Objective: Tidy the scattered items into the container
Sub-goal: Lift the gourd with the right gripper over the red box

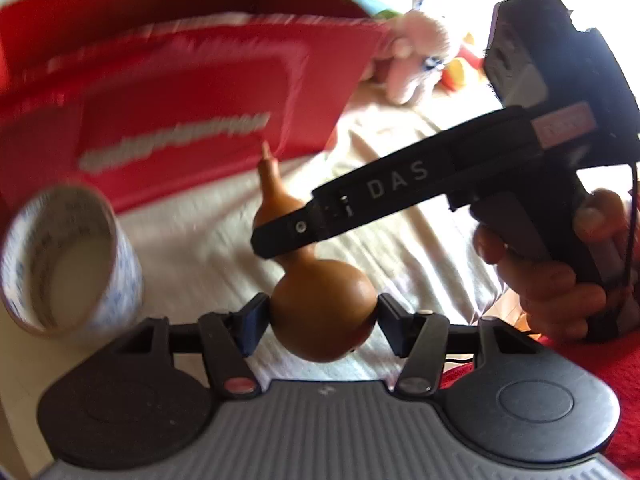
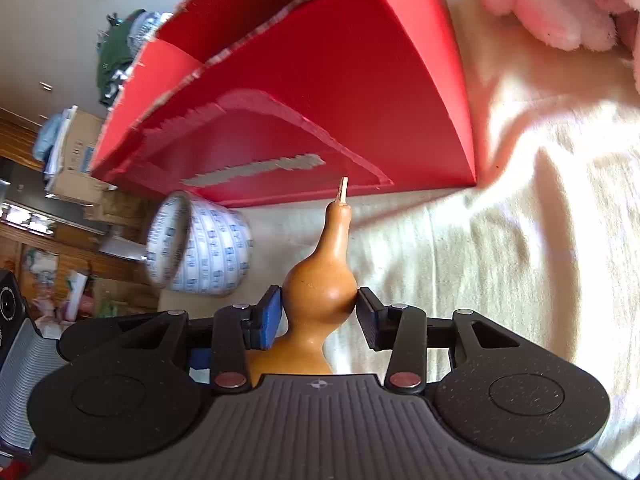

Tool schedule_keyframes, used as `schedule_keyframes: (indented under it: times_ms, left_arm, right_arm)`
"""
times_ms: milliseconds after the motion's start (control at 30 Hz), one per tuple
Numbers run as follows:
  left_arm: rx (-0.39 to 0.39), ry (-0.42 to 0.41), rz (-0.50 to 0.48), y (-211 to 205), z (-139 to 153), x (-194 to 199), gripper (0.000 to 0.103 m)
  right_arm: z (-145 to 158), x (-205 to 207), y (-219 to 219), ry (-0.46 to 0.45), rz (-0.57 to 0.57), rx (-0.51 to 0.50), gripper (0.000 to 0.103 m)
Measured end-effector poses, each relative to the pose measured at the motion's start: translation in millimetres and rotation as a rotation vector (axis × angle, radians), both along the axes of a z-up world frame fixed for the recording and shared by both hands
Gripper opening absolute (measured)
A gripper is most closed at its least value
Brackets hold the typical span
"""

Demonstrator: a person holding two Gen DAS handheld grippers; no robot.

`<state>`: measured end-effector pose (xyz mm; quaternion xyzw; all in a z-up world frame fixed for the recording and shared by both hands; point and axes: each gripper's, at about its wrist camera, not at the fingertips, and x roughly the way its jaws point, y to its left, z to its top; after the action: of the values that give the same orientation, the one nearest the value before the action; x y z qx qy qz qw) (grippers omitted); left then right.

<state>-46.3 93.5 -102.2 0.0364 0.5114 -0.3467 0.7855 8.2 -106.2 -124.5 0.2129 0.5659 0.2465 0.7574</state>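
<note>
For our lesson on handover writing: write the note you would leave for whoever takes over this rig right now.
Left tool: shut on the gourd's lower bulb.
Right tool: shut on its upper bulb.
Things: the gourd is in front of the red box, outside it. Tape roll on the cloth to its left. Pink plush toy beyond the box's corner.
Done: gourd gripped. The box's inside is hidden.
Left: gourd, tape roll and probably the toy into the box.

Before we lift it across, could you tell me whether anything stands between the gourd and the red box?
Nothing visible does: only bare cloth lies between the gourd and the red box. The tape roll stands off to the left. The box's near wall must be cleared, though.
</note>
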Motion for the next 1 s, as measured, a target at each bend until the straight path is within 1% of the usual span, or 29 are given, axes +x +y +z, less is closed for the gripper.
schedule_keyframes:
  times_ms: [100, 200, 267, 433, 533, 667, 733, 800, 900, 1000]
  left_arm:
    - [-0.012, -0.042, -0.035, -1, 16, -5, 0.058]
    - [-0.033, -0.065, -0.063, -1, 33, -6, 0.057]
    - [-0.037, -0.086, -0.074, 1, 41, -6, 0.057]
    - [-0.050, -0.129, -0.088, 1, 63, -12, 0.057]
    - [-0.084, -0.157, -0.082, 2, 79, -13, 0.057]
    - [-0.148, -0.235, -0.054, 9, 102, -9, 0.057]
    - [-0.177, -0.276, -0.029, 12, 112, 0, 0.057]
    - [-0.191, -0.303, -0.001, 15, 119, 14, 0.057]
    - [-0.152, -0.336, 0.033, 15, 125, 41, 0.057]
    - [-0.110, -0.318, 0.055, 15, 121, 71, 0.057]
  right_arm:
    - [9, -1, -3, -0.023, 0.022, 0.048, 0.044]
    - [20, -6, -1, -0.039, 0.061, 0.105, 0.044]
    - [28, -9, -2, -0.072, 0.062, 0.116, 0.044]
    - [43, -9, -8, -0.092, 0.050, 0.164, 0.044]
    - [59, -11, -8, -0.142, 0.064, 0.169, 0.044]
    - [84, -11, -11, -0.241, 0.054, 0.207, 0.044]
    - [94, -4, -10, -0.296, 0.039, 0.235, 0.044]
    - [101, 8, -7, -0.324, 0.011, 0.271, 0.044]
    - [105, 36, 1, -0.319, -0.031, 0.312, 0.044]
    - [107, 65, 16, -0.304, -0.059, 0.291, 0.044]
